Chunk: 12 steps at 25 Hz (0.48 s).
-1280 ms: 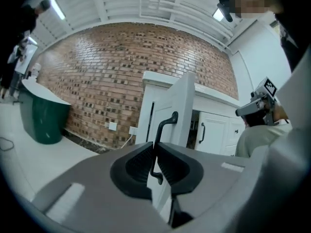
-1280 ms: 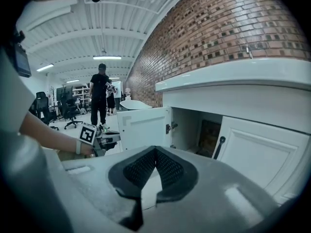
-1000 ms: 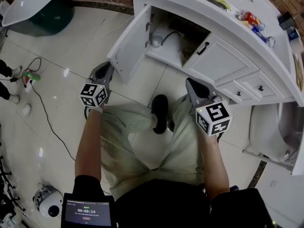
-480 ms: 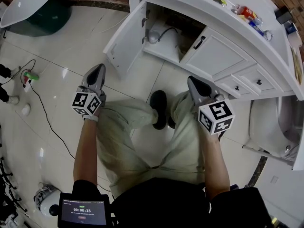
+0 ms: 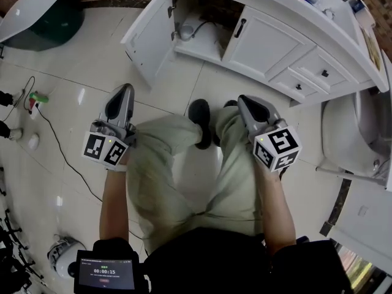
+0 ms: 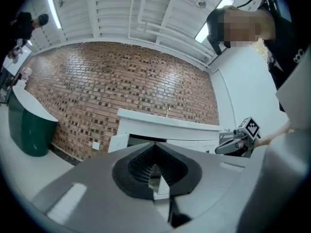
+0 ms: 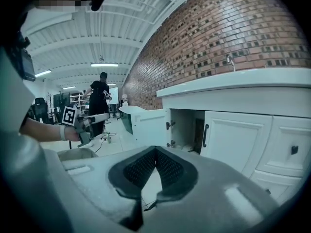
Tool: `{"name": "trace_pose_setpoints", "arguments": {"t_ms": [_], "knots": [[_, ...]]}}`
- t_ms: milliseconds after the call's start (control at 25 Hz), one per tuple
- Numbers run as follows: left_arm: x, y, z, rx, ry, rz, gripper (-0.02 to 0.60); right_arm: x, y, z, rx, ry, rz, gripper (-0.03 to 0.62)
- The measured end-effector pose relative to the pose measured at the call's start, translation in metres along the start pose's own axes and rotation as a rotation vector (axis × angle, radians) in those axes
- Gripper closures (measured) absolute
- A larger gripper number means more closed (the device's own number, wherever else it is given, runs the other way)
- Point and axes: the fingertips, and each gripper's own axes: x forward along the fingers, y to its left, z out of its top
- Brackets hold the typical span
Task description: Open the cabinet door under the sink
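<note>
The white cabinet door under the sink stands swung wide open to the left, showing the dark compartment with a pipe inside. The neighbouring door with a black handle is closed. My left gripper hangs above the floor tiles, well short of the open door, shut and empty. My right gripper is over my right knee, also shut with nothing in it. In the left gripper view the left gripper points level at the vanity. In the right gripper view the right gripper faces the open door.
A green bin topped by a white basin stands at the far left. A black cable runs over the tiles. Drawers and a white fixture lie to the right. My legs and a black shoe fill the middle.
Both grippers have drawn back from the cabinet toward my body. The left one has left the open door's edge and risen. The door stays open.
</note>
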Motion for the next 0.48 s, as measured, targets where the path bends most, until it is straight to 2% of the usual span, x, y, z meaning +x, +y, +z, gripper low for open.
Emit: {"name": "trace_pose_setpoints", "arguments": {"t_ms": [240, 480], "knots": [[-0.051, -0.081, -0.019, -0.054, 0.067, -0.106, 0.566, -0.05, 0.037, -0.022, 0.001, -0.035, -0.001, 0.602], [-0.103, -0.143, -0.047, -0.09, 0.129, -0.164, 0.566, -0.103, 0.077, -0.054, 0.004, -0.064, -0.019, 0.602]]}}
